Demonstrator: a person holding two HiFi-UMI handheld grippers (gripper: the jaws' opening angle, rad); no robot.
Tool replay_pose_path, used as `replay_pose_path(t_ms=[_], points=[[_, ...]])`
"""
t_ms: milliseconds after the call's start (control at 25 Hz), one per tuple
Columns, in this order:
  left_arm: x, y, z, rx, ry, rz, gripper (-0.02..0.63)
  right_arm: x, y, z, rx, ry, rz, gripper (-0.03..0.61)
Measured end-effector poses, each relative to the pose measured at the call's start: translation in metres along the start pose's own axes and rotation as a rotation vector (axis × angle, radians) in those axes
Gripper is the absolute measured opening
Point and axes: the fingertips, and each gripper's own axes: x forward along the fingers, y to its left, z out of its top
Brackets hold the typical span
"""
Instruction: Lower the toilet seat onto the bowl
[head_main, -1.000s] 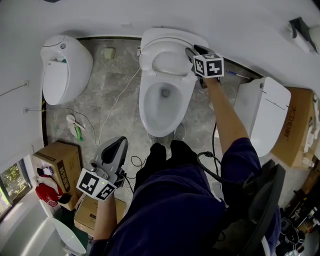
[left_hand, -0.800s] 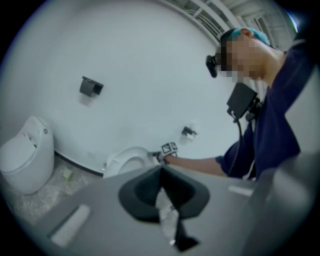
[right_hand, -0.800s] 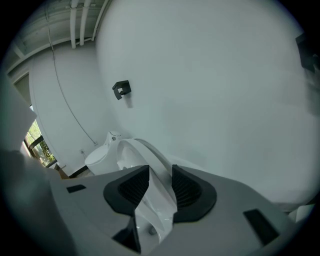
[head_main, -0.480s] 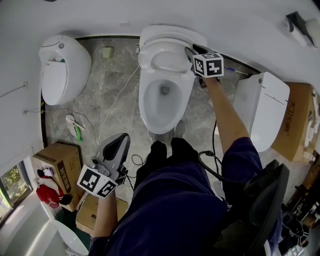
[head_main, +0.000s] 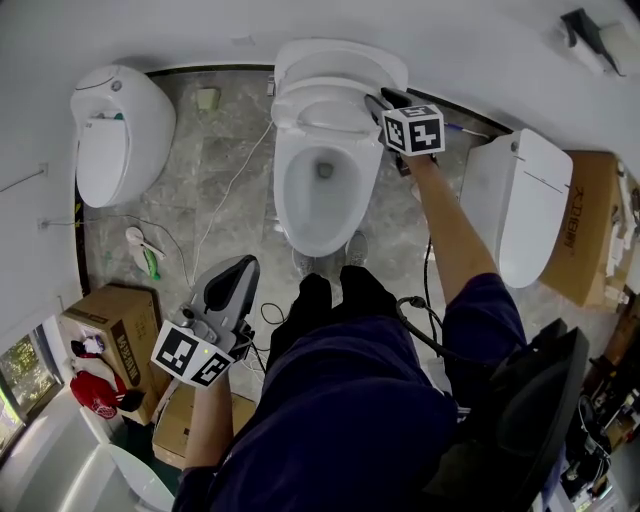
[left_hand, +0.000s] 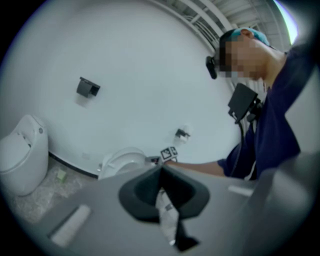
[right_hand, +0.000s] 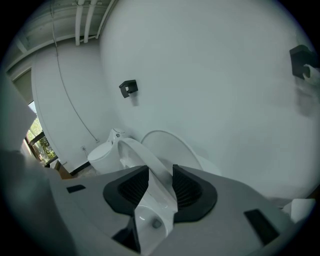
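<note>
Grey marbled floor tiles (head_main: 225, 170) run up to a curved white wall (head_main: 300, 25). The right gripper (head_main: 383, 104) has its jaws clamped on the toilet seat (head_main: 322, 118), which is tilted between lid (head_main: 340, 58) and bowl (head_main: 320, 200). At seven o'clock the left gripper (head_main: 230, 290) is pinched closed, empty. Another toilet (head_main: 115, 130) stands at ten o'clock.

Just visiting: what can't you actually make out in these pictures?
Head view: the right gripper's jaws are too small to read, partly under its marker cube; the right gripper view shows them clamped on the toilet seat.
Head view: from steeply above, the seat's height over the bowl is unreadable.
Head view: the green item on the floor is too small to identify.
Left gripper view: the left gripper's body hides the bowl.
</note>
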Motion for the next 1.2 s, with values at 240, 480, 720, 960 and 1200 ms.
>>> replay_pose_path(t_ms=[240,480,720,960,1200], points=[[-0.014,0.0,-0.002,0.01,-0.004,-0.026,0.003,-0.013,0.016,-0.013,-0.01,0.012,-0.012,0.14],[-0.026,-0.004,-0.006,0.024,0.001,-0.053,0.003,-0.025,0.033,-0.028,-0.02,0.016,-0.013,0.143],[-0.036,-0.009,-0.01,0.034,0.003,-0.076,0.003,-0.038,0.05,-0.044,-0.039,0.033,-0.018,0.144],[-0.047,-0.016,-0.015,0.045,0.004,-0.091,0.003,-0.05,0.068,-0.064,-0.05,0.057,-0.027,0.146],[-0.054,-0.024,-0.021,0.059,0.011,-0.113,0.003,-0.061,0.084,-0.085,-0.042,0.064,-0.052,0.146]])
